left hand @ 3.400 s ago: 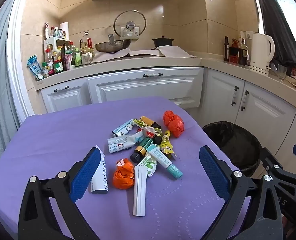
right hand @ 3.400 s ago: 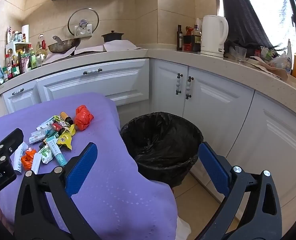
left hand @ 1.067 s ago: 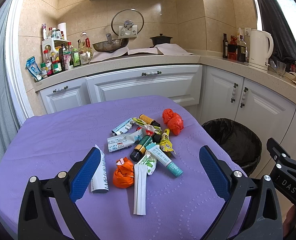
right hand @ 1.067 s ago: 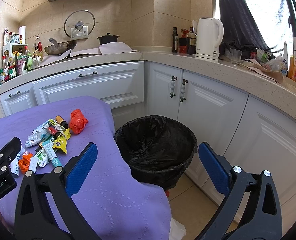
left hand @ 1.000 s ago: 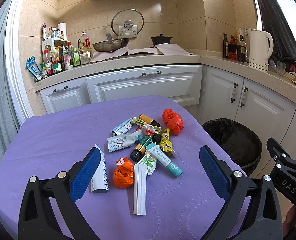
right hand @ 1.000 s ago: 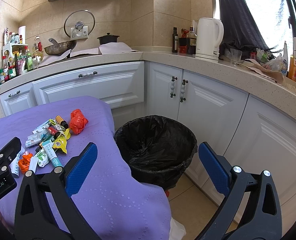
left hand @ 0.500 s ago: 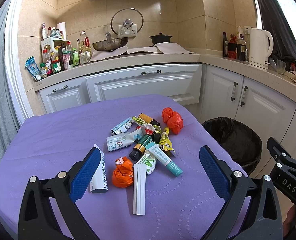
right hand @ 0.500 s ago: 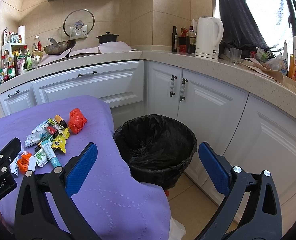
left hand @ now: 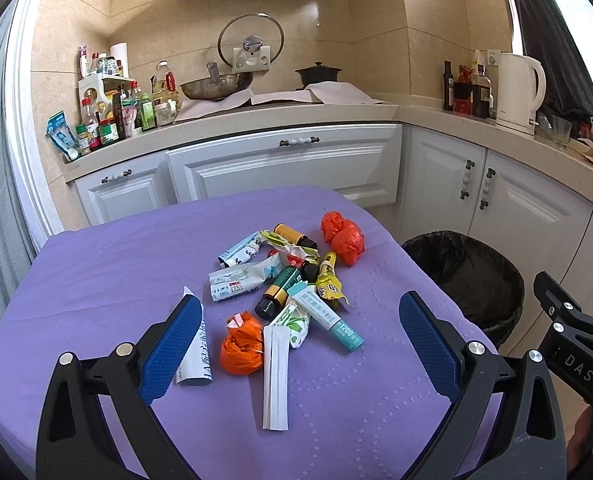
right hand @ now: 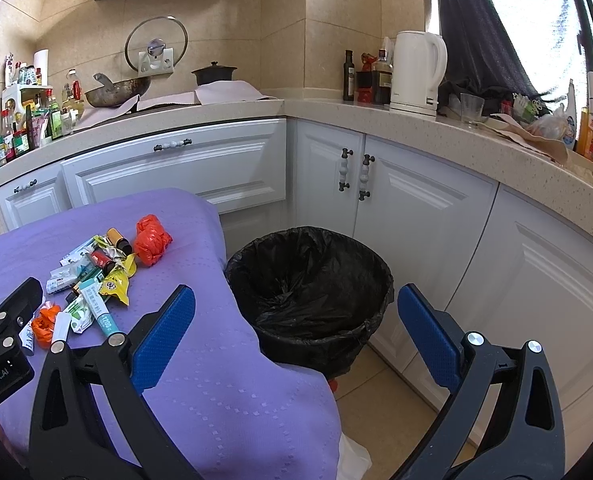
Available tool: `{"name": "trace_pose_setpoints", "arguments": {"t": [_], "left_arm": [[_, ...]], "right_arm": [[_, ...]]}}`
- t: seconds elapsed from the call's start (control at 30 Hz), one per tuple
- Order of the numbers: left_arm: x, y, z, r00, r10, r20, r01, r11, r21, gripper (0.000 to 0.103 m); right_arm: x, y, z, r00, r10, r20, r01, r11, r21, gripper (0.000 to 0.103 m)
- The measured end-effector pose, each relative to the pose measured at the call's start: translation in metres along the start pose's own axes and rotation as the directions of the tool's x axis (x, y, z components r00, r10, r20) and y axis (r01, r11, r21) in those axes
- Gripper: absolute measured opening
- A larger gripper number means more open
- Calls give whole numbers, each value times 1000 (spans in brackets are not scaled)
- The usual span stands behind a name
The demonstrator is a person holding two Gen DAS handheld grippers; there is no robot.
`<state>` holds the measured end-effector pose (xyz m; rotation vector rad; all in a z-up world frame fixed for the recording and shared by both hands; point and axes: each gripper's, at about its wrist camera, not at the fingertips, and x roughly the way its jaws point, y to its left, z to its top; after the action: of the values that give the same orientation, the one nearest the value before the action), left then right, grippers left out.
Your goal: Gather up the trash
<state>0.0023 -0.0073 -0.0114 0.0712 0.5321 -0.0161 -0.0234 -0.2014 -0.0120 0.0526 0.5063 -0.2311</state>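
Little has shifted since earlier: you've only drifted slightly, and both your left gripper and right gripper hang wide apart, holding nothing. Your trash pile sits mid-table on the purple cloth, with the black-lined bin just beside the table's edge. Diving into that tangle, you risk pinching cloth or scattering neighbouring wrappers.

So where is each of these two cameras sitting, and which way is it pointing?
Left wrist: it sits on the left gripper, looking forward and down at the trash pile on the purple table; its own two open blue fingers show, with part of the other gripper at the right edge.
Right wrist: it sits on the right gripper, looking at the black bin and white cabinets; its open blue fingers frame the view.
Both views share the trash pile, table, bin and kettle.
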Motion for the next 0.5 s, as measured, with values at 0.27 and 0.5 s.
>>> {"name": "trace_pose_setpoints", "arguments": {"t": [0.27,0.5], "left_arm": [[10,18,-2,999,7,-44,-7,1000,1,96],[22,56,-13,993,72,-98,-71,997,8,96]], "right_arm": [[10,8,-3,999,12,-32,-12,1000,0,99],[21,32,-9,996,55,-64,-57,998,-22,99]]}}
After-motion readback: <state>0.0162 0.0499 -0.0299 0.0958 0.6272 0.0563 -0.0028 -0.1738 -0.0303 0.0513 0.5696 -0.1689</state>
